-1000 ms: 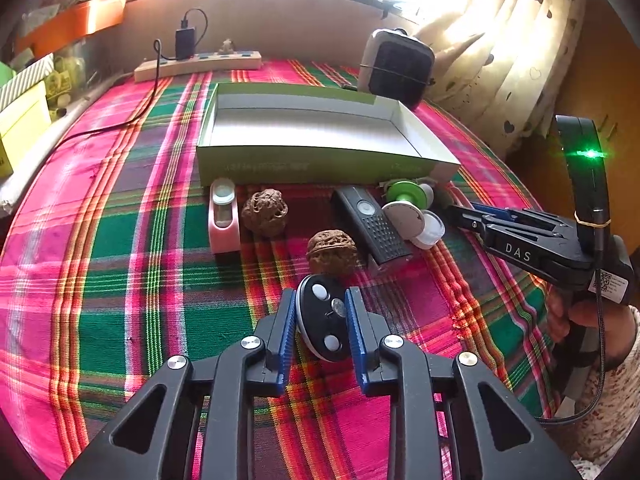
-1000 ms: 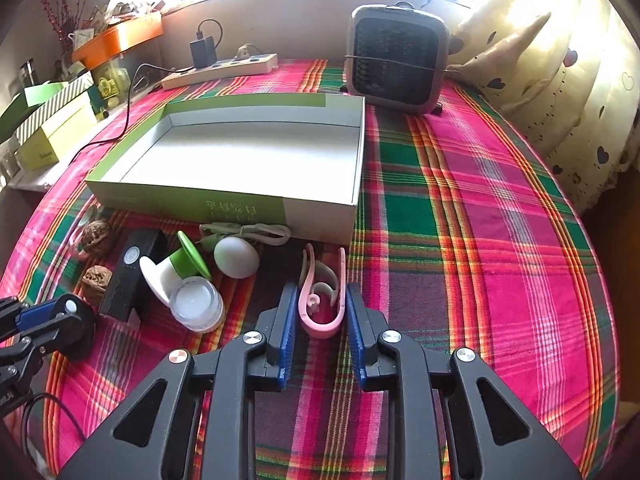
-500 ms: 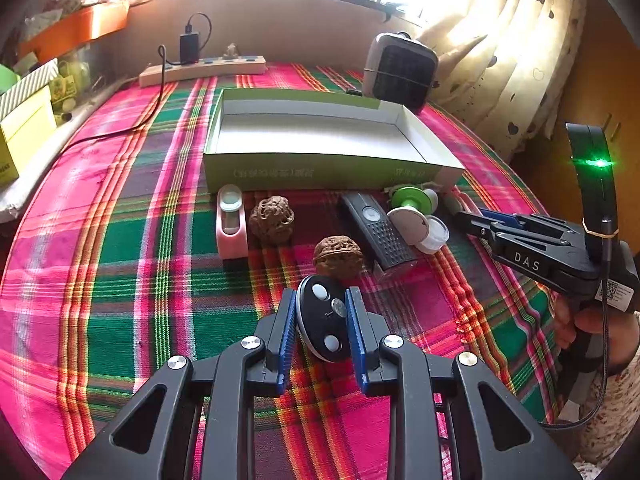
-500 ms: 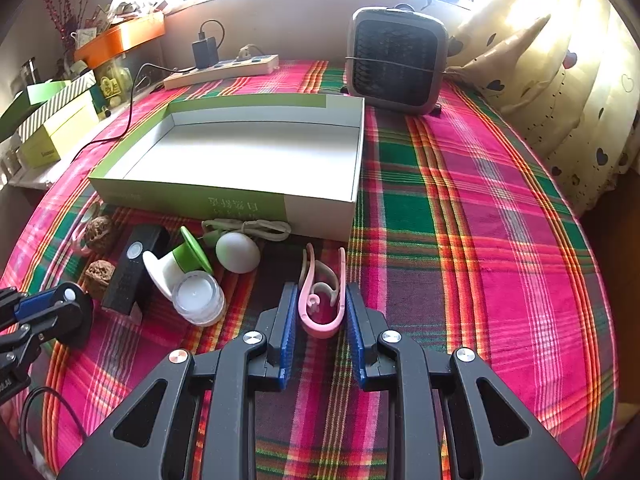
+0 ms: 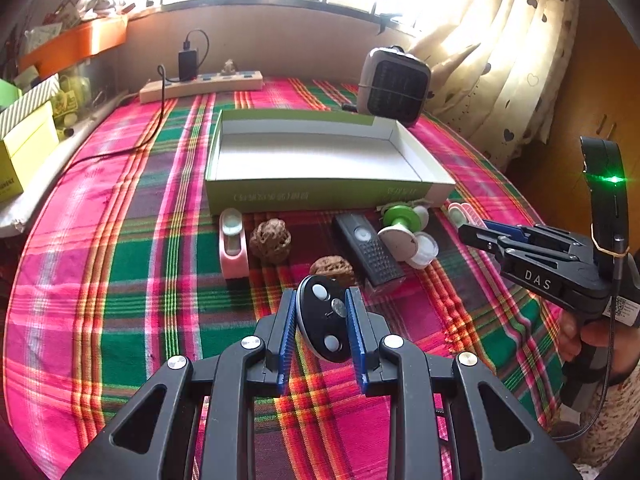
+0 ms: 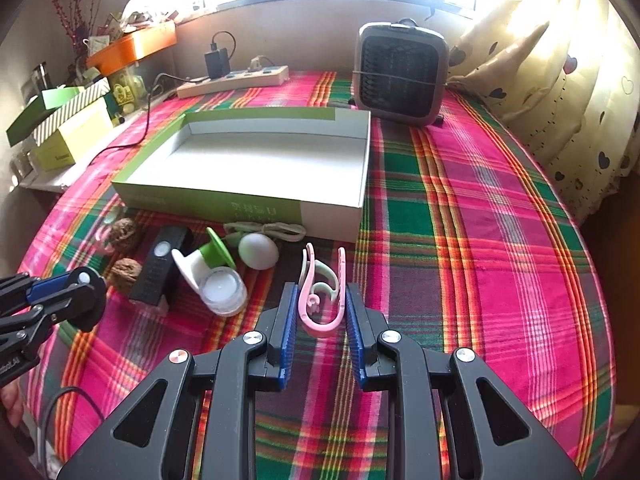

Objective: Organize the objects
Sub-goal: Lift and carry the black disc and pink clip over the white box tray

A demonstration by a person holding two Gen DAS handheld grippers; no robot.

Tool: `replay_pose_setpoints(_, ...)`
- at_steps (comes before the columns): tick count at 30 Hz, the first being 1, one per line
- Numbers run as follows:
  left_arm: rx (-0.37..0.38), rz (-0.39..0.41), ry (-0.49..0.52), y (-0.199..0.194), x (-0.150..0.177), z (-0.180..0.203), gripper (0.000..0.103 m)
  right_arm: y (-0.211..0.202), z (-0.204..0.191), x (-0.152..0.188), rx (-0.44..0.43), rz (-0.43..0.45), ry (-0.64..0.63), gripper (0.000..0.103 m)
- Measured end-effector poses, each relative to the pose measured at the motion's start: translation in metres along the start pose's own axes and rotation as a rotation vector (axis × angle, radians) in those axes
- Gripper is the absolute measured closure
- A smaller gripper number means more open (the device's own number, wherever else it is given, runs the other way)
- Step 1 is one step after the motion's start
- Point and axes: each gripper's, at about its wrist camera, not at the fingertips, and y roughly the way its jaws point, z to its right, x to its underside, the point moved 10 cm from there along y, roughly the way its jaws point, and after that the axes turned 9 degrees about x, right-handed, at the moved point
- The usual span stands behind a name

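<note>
So far box (image 6: pixel 256 160) empty, nothing sorted. Left claw (image 5: pixel 322 322) pinching black disc (image 5: pixel 325 324); right claw (image 6: pixel 321 304) pinching pink clip (image 6: pixel 320 320), both near box front. Remote (image 5: pixel 370 252), walnuts (image 5: pixel 271 240), pots etc. left on surface (image 6: pixel 480 240).

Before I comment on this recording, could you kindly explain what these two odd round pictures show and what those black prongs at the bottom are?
There is no robot here: a person holds a hand-held gripper in each hand, each with a wide-angle camera looking along its two fingers. One picture is from the left gripper, the other from the right gripper. The left one is shut on a black oval remote; the right one is shut on a pink clip. Both hang over a plaid tablecloth. On it lie an empty green-and-white box and, in front of it, two walnuts, a black remote, a pink holder, a green spool, a clear jar and a white egg-shaped thing. A small heater stands behind.
</note>
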Motion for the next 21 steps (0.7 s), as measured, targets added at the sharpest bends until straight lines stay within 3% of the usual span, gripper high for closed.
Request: replay_pose_setpoints(21, -0.032, 0.042, 0.047, 0.009, -0.060, -0.006, 0.081, -0.011, -0.007, -0.046, -0.034, 0.069, -0.014, 0.079)
